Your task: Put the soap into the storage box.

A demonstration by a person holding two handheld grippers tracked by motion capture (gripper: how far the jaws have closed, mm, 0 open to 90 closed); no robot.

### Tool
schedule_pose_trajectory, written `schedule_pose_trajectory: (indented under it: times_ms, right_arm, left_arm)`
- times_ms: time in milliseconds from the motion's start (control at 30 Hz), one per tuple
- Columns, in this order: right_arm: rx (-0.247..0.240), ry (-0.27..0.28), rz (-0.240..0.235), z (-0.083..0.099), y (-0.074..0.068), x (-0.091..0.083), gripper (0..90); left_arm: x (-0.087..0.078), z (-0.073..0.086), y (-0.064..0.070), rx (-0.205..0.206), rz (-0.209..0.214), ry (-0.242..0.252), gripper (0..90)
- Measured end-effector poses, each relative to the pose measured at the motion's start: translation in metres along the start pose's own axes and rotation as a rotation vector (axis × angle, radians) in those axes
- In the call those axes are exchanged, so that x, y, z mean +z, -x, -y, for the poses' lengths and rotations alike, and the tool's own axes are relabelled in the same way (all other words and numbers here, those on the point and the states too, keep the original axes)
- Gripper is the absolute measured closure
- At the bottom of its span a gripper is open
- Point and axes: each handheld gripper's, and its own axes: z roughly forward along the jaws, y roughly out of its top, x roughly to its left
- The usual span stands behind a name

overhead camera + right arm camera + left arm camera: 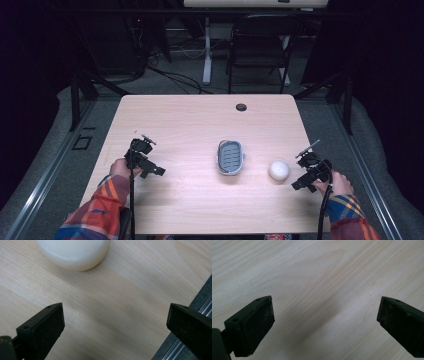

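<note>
A grey soap dish (230, 157) with a slotted bottom lies near the middle of the wooden table (200, 120). To its right rests a round white soap bar (279, 170), also seen at the top of the right gripper view as a white soap bar (72, 252). My right gripper (304, 181) sits just right of the bar, open, with bare wood between its jaws (113, 322). My left gripper (152, 171) is held at the table's left side, open over bare wood (324, 315), well apart from the dish.
A cable hole (241, 107) sits near the table's far edge. The table's right edge and a grey metal rail (185, 345) lie close to my right gripper. A black folding chair (260, 50) and a white desk leg (206, 50) stand beyond the table.
</note>
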Motion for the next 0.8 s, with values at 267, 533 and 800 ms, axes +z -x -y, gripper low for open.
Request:
schedule_pose_trajectory:
  times_ms: [267, 533, 800]
  right_arm:
    - [-0.015, -0.022, 0.018, -0.001, -0.006, 0.000, 0.6]
    - [-0.088, -0.073, 0.045, -0.007, -0.012, -0.003, 0.0]
    - [-0.082, -0.063, 0.018, -0.016, -0.014, -0.003, 0.0]
  left_arm:
    - [0.001, 0.001, 0.002, 0.005, -0.007, -0.016, 0.7]
    - [0.003, 0.001, 0.005, 0.020, -0.004, -0.026, 0.5]
    - [0.004, 0.001, 0.007, 0.027, 0.001, -0.043, 0.1]
